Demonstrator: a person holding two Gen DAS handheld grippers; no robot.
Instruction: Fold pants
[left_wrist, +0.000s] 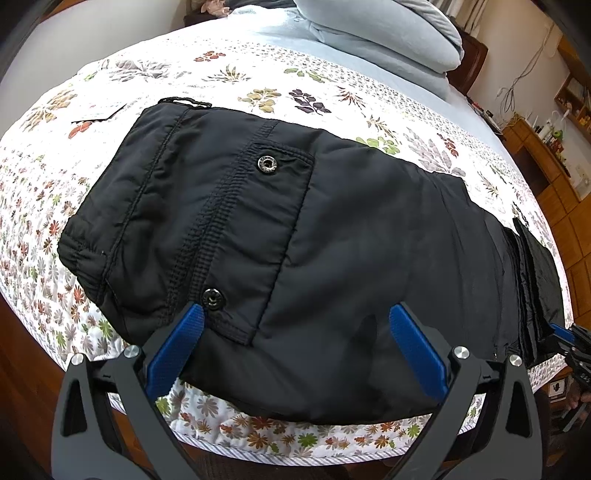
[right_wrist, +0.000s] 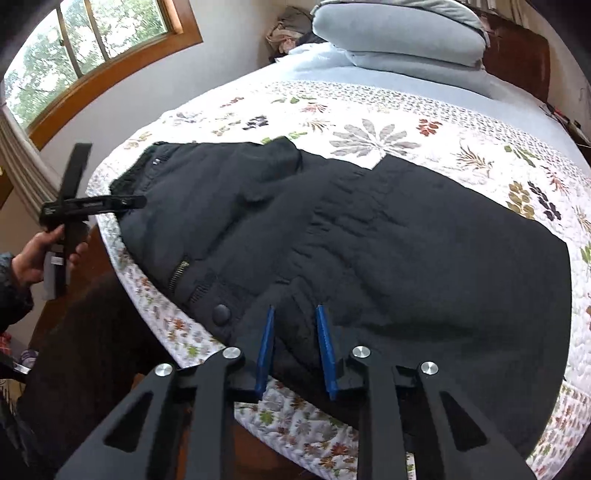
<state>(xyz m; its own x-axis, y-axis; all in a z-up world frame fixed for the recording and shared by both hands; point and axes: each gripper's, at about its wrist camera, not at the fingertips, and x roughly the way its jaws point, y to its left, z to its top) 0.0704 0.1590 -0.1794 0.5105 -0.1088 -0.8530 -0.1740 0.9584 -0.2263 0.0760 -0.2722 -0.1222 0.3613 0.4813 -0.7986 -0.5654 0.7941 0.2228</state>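
Observation:
Black padded pants (left_wrist: 332, 240) lie folded on a floral quilt (left_wrist: 258, 96), their waistband to the left and snap buttons on a pocket flap. My left gripper (left_wrist: 295, 319) stands wide open over the near edge of the pants, one blue pad (left_wrist: 184, 332) beside the lower snap. In the right wrist view the pants (right_wrist: 406, 240) spread across the quilt (right_wrist: 369, 122). My right gripper (right_wrist: 295, 325) has its jaws close together with a ridge of the pants' fabric pinched between them at the near edge. The left gripper (right_wrist: 136, 201), held by a hand (right_wrist: 29, 258), shows at the left.
Two grey-blue pillows (right_wrist: 399, 37) are stacked at the head of the bed. The bed's near edge (left_wrist: 295, 454) drops to a wooden floor. A window (right_wrist: 92, 40) is on the left wall and wooden furniture (left_wrist: 546, 162) stands to the right.

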